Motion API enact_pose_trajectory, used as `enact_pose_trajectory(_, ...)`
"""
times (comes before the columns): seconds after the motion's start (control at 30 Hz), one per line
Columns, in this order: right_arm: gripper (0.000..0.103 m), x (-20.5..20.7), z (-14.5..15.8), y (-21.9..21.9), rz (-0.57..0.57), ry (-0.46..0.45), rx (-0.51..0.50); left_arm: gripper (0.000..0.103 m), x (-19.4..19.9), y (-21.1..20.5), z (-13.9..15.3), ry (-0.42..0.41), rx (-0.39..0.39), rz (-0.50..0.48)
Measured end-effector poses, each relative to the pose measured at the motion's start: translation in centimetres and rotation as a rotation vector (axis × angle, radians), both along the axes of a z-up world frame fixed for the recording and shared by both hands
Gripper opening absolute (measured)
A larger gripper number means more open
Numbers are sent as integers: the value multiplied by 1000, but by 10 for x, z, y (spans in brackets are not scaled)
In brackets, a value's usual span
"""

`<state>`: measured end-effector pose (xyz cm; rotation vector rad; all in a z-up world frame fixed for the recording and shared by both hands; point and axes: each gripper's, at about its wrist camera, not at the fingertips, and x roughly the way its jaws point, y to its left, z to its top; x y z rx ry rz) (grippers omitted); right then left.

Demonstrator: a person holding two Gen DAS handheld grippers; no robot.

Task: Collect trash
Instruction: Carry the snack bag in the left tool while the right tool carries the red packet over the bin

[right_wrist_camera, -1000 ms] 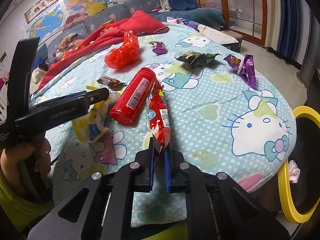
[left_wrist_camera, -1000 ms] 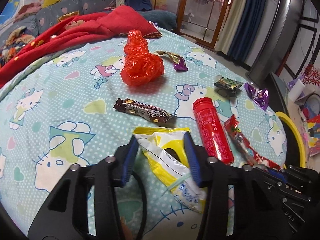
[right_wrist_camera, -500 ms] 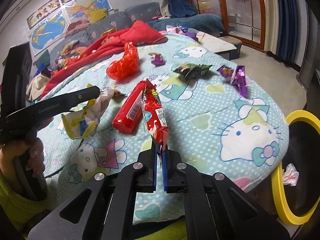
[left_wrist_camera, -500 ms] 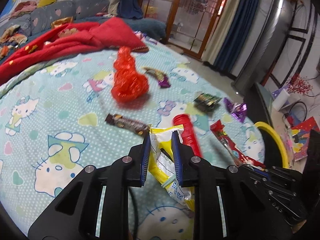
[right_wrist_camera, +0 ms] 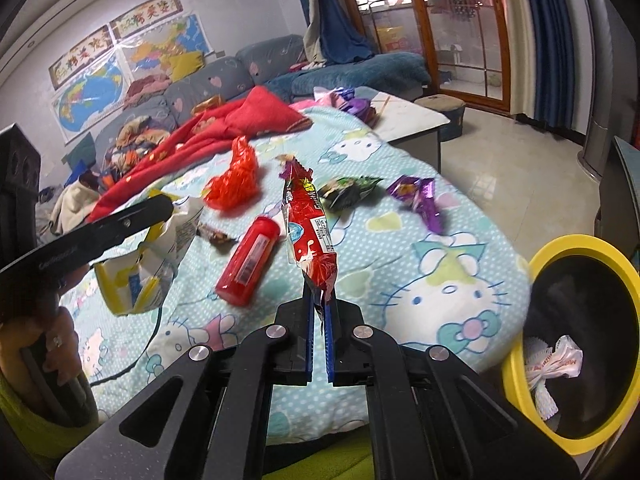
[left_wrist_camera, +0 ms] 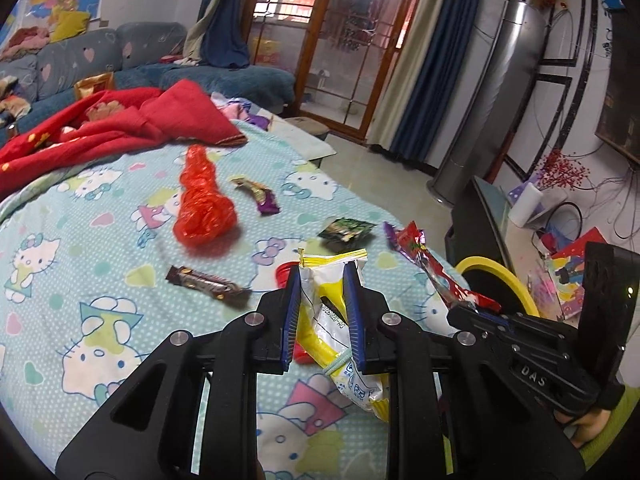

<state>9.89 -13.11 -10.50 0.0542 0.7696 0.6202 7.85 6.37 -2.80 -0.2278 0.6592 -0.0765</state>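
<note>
My left gripper [left_wrist_camera: 322, 280] is shut on a yellow and white snack bag [left_wrist_camera: 334, 312] and holds it above the Hello Kitty table cover [left_wrist_camera: 80, 280]; the bag also shows in the right wrist view [right_wrist_camera: 160, 248]. My right gripper [right_wrist_camera: 319, 308] is shut on a red snack wrapper [right_wrist_camera: 308, 220], lifted upright over the cover; it shows in the left wrist view too [left_wrist_camera: 432, 268]. A yellow-rimmed black trash bin [right_wrist_camera: 576, 340] stands at the lower right, with a white wrapper [right_wrist_camera: 552, 368] inside.
On the cover lie a red tube [right_wrist_camera: 248, 264], a crumpled red plastic bag [left_wrist_camera: 204, 208], a brown chocolate bar [left_wrist_camera: 208, 284], a green packet [left_wrist_camera: 348, 230] and purple wrappers [right_wrist_camera: 420, 196]. A red blanket [left_wrist_camera: 120, 128] covers the far side.
Both grippers have risen from the cover. The left shut on the yellow bag and lifted it. The right lifted the red wrapper upright and swung towards the bin.
</note>
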Motion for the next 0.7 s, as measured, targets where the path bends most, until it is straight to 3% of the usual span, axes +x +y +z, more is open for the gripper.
enact_pose_trajectory(0.7,4,11,22,-62,-155,-70,55,15,-1,-55,19,-71,4,-121)
